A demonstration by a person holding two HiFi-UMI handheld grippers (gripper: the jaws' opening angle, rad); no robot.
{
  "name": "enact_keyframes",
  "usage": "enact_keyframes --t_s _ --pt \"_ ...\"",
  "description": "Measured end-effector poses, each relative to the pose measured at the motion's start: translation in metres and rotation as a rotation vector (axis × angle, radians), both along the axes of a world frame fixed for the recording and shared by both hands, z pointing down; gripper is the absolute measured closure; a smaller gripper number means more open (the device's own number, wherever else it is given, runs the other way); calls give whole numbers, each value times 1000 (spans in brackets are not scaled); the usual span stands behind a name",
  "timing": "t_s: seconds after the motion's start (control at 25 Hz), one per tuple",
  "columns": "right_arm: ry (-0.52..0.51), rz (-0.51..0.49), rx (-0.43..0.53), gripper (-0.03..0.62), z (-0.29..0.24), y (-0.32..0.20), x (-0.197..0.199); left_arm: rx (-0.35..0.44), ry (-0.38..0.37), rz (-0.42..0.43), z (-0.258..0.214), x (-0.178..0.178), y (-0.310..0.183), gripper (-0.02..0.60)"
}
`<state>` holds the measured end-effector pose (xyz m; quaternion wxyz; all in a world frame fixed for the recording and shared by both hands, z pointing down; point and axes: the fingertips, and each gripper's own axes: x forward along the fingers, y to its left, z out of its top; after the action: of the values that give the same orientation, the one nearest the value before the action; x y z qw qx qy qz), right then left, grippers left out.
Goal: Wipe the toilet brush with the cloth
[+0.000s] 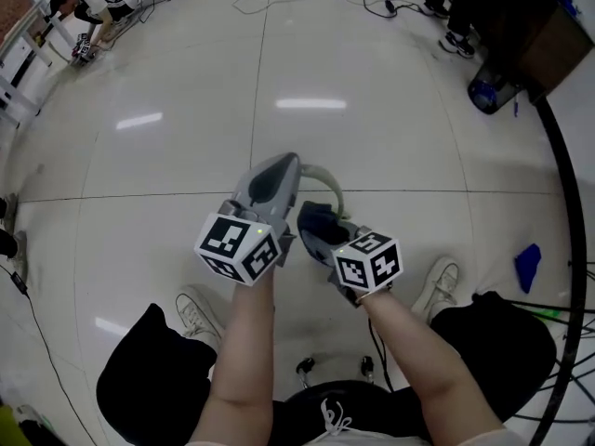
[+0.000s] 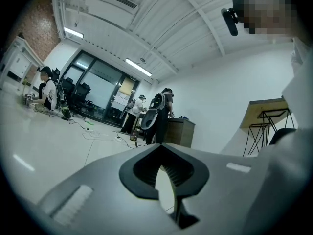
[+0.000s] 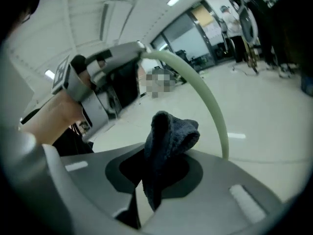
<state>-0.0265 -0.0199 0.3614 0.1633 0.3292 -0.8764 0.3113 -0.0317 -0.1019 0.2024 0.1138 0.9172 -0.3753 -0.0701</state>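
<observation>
Above the glossy pale tiled floor [image 1: 372, 137], between the seated person's knees, both grippers are held up close together, their black-and-white marker cubes facing the head camera. The left gripper [image 2: 162, 155] has its fingers pressed together on one end of the pale green toilet brush [image 3: 211, 105]. A pale sliver shows between its dark pads in the left gripper view, and the right gripper view shows those fingers clamped round the handle's tip. From there the thin curved handle arcs over and down past the right gripper [image 3: 155, 168], and its lower end goes out of sight behind that gripper's body. No view shows the bristle end.

The right gripper's fingers are pinching the dark blue-grey cloth [image 3: 168, 136], which stands up in a bunched fold above the pads and hangs in a narrow tail below them. In the head view the cloth [image 1: 321, 223] sits just beside the lower part of the handle's curve [image 1: 332, 189]. I cannot tell whether the two are touching.

Two white sneakers [image 1: 197, 312] rest on the floor at either side of the grippers. A small blue scrap [image 1: 527, 263] lies well off to the right, and cables trail along the floor's far edge.
</observation>
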Motion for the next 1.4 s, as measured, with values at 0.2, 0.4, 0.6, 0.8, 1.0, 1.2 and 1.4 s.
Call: enact_keyframes --t_s 0.2,0.4,0.6,0.8,1.0,1.2,1.4 --pt "130 -39 182 530 -72 -32 -19 -24 -18 13 0 0 4 575" --pt "-48 141 101 531 -79 -45 -5 -22 -12 32 0 2 7 575" --pt "-194 331 -55 531 -41 -50 31 -22 2 40 0 4 8 575" --pt "-259 420 -159 531 -6 -49 51 -12 -11 35 -1 4 11 575" --pt "-264 485 -246 531 39 -45 66 -10 -15 39 -2 4 8 575" --pt "-253 516 -337 531 89 -36 75 -4 9 29 -3 2 9 575" --pt "-248 519 -400 530 129 -26 80 14 6 28 -4 3 10 575"
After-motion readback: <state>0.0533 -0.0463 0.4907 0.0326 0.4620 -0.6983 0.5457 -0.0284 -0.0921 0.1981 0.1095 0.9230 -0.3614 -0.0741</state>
